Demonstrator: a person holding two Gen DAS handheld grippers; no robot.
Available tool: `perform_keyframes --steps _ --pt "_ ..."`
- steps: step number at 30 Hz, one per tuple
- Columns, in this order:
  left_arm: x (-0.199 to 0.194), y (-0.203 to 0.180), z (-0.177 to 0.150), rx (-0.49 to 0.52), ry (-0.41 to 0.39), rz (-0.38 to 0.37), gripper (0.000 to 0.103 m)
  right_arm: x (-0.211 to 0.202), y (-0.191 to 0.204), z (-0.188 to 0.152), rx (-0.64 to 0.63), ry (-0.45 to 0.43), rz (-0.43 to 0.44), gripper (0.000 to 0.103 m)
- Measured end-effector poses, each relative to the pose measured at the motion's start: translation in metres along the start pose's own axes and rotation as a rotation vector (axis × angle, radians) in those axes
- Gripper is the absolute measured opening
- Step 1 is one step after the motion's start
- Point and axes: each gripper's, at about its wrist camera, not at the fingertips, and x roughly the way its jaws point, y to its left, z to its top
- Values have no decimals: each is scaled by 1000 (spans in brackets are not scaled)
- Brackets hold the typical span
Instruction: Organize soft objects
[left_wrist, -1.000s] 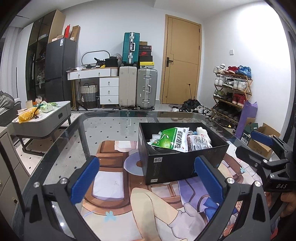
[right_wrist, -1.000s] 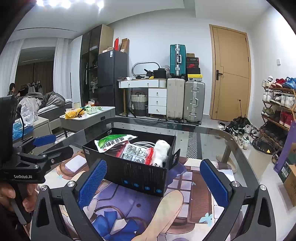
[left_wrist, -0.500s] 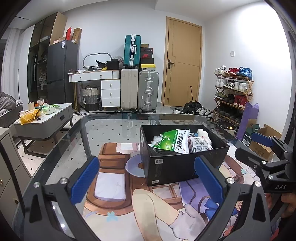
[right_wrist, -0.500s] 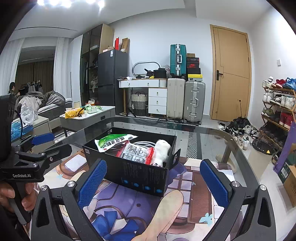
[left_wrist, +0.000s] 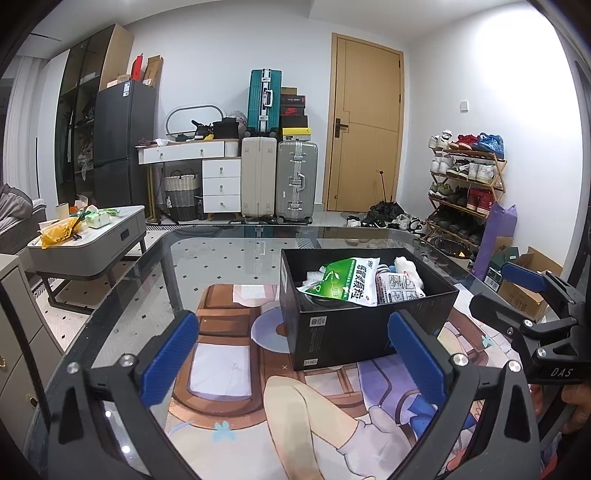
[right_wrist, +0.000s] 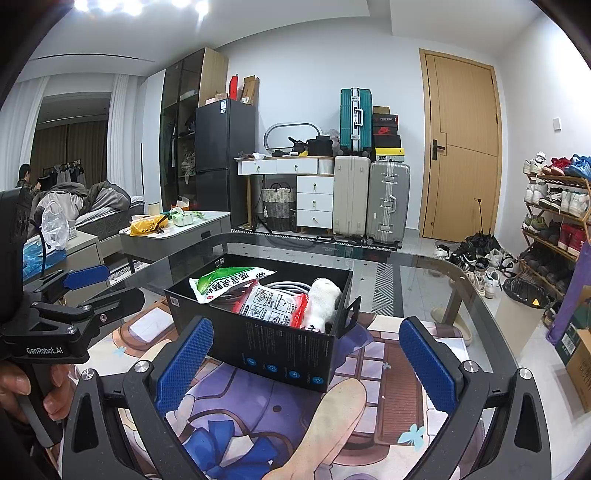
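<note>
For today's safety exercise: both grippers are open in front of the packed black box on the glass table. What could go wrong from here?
1. The green packet lies over the red-and-white packet, so gripping one may drag the other out.
2. The black box sits loose on the printed mat and may slide if nudged.
3. The left gripper and right gripper are close together and might collide.
</note>
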Motion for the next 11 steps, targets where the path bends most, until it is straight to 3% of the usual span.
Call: perform_keyframes --steps 11 --pt "0 0 0 0 2 -1 103 0 0 0 0 1 0 102"
